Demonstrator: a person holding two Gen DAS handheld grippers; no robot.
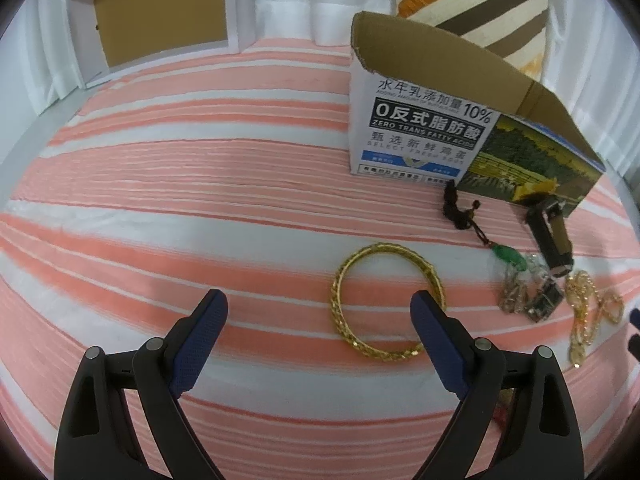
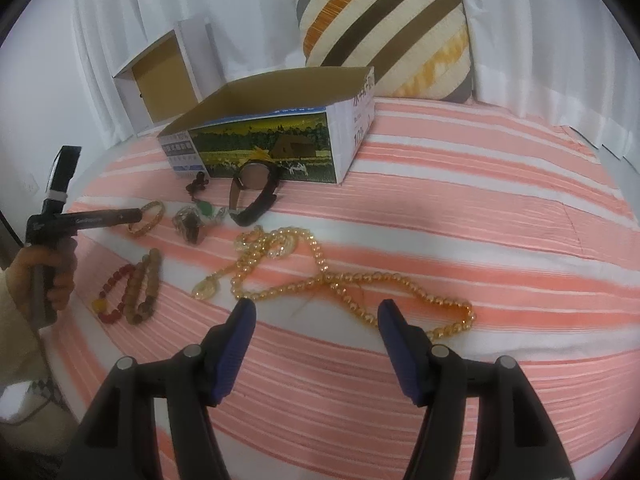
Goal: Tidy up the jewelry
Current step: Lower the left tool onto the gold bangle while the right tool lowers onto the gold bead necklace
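Jewelry lies on a pink-and-white striped bed. In the left wrist view a gold bangle lies just ahead of my open, empty left gripper, its right edge by the right finger. A green pendant on a dark cord, a watch and a chain cluster lie to its right. In the right wrist view my open, empty right gripper hovers just short of a long amber bead necklace. The bangle, watch, and red and brown bead bracelets lie to the left. An open printed cardboard box stands behind.
A second open white box stands at the back left against white curtains. A striped cushion leans behind the printed box. The person's hand holds the left gripper handle at the bed's left edge.
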